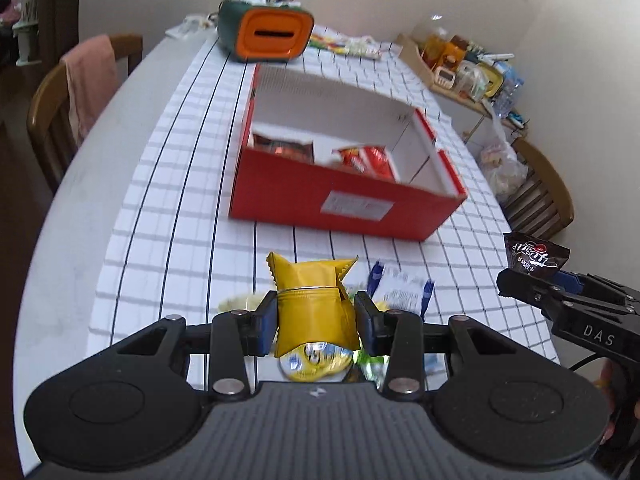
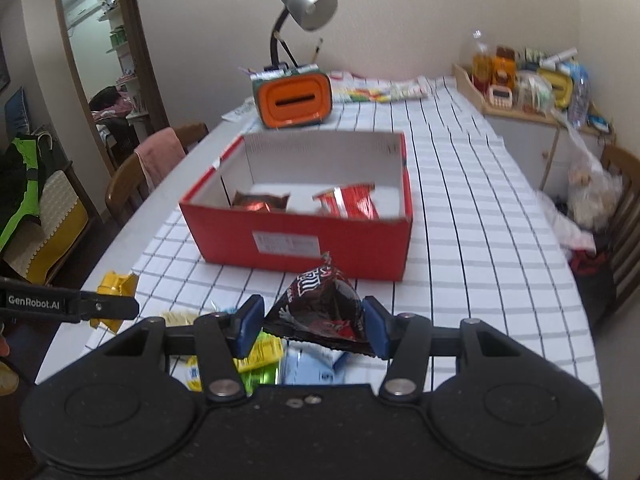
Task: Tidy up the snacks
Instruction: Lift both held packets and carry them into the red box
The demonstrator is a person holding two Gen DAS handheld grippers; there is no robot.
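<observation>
My left gripper (image 1: 316,320) is shut on a yellow snack packet (image 1: 314,304) and holds it above the table, short of the red box (image 1: 344,204). My right gripper (image 2: 314,326) is shut on a dark brown snack packet (image 2: 324,308), also in front of the red box (image 2: 304,240). The box holds a brown packet (image 2: 260,200) and red packets (image 2: 352,200). The right gripper with its brown packet (image 1: 534,256) shows at the right of the left wrist view. The left gripper's yellow packet (image 2: 114,286) shows at the left of the right wrist view.
More loose snack packets (image 2: 264,354) lie on the checked tablecloth (image 2: 460,220) under the grippers. A green and orange container (image 2: 294,94) and a desk lamp (image 2: 308,8) stand behind the box. Chairs (image 2: 132,176) flank the table. A cluttered shelf (image 2: 520,88) stands at the right.
</observation>
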